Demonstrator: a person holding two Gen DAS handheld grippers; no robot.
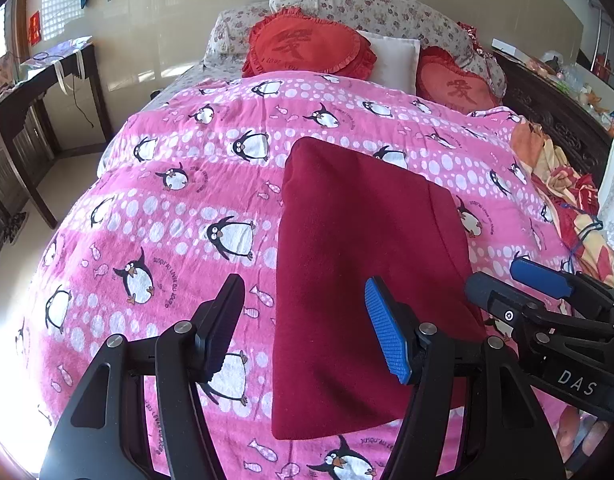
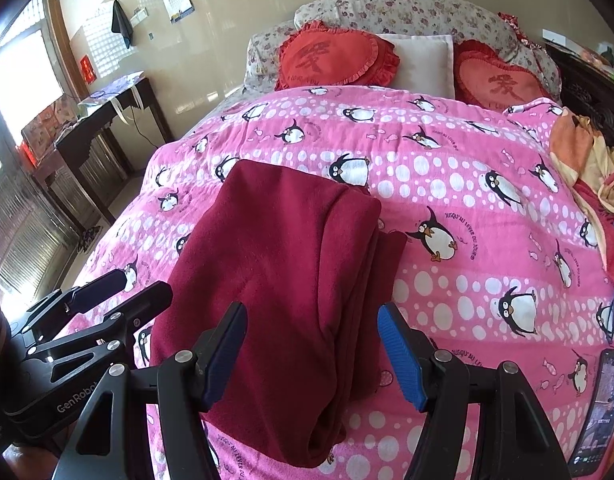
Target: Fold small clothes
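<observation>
Both grippers, left (image 1: 307, 328) and right (image 2: 311, 344), released, above folded garment (image 1: 359, 260); pinch near edge squarely, fold evenly.

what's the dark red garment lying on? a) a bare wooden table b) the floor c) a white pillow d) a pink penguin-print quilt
d, the folded dark red garment lies flat on the pink penguin-print quilt covering the bed, with penguins and white dots showing around its edges in both wrist views.
</observation>
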